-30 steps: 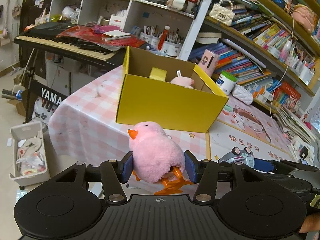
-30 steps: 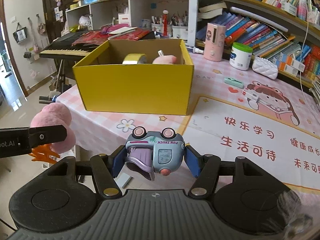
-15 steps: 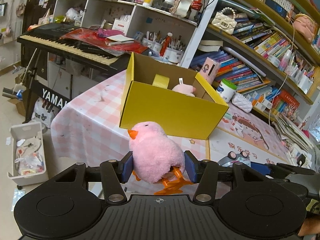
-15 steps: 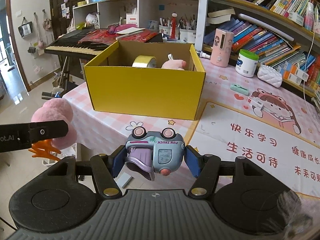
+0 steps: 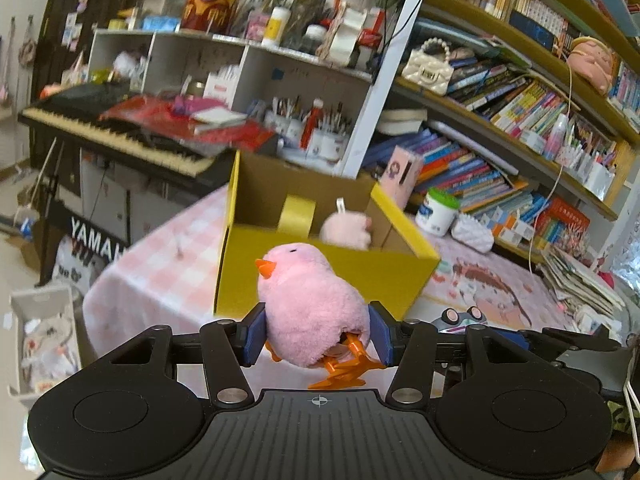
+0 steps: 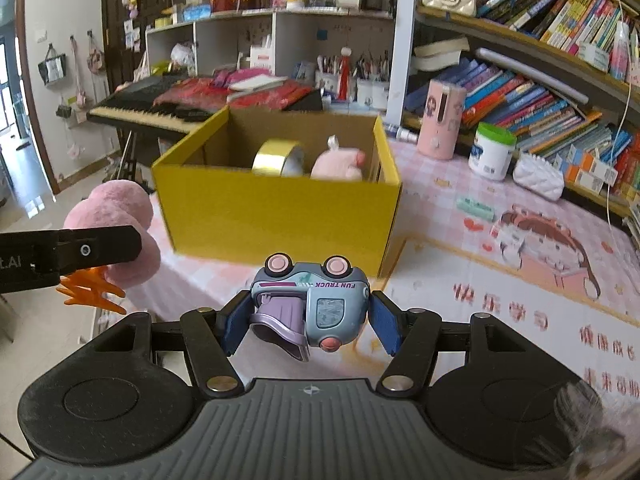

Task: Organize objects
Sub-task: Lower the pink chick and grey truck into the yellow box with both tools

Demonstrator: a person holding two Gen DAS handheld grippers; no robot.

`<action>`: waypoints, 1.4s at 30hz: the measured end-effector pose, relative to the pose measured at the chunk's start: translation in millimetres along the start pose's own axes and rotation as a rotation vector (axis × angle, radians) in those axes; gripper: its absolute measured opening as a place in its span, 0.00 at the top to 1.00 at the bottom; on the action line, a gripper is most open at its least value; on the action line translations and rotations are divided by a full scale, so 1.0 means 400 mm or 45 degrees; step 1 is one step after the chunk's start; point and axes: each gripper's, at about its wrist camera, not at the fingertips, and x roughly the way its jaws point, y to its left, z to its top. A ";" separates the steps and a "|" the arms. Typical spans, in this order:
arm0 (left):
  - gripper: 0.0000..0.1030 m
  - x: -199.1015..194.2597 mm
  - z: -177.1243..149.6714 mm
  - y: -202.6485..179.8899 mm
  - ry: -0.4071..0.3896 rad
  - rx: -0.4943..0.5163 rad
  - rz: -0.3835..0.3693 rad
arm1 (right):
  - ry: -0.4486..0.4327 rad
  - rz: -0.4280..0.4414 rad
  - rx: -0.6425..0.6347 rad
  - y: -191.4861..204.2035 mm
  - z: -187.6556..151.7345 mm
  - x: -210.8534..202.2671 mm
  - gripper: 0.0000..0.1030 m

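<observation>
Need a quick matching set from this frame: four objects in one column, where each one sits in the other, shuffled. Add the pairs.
Things:
1. pink chick plush
2. toy truck
3. gold tape roll
4. green-lidded white jar

Places:
A. inside the yellow box
B. on the table, right of the box
C. held in the left gripper
D. held in the right gripper

Pairs: 1-C, 2-D, 3-A, 4-B

Bright, even daylight fills both views, strongest from a doorway (image 6: 8,148) at far left in the right-wrist view. Fisheye distortion bows the bookshelves (image 5: 532,92) near the edges. Motion blur softens the keyboard (image 5: 120,136) and yellow box (image 6: 276,208); shadows are faint.
</observation>
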 end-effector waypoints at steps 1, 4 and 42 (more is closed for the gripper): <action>0.50 0.004 0.011 -0.001 -0.013 0.004 0.002 | -0.017 -0.001 0.003 -0.007 0.014 0.006 0.41; 0.50 0.024 0.042 -0.006 -0.046 0.021 0.014 | -0.063 -0.006 0.009 -0.028 0.057 0.023 0.41; 0.50 0.437 0.160 -0.072 0.119 0.185 0.265 | -0.110 0.149 -0.128 -0.170 0.369 0.396 0.41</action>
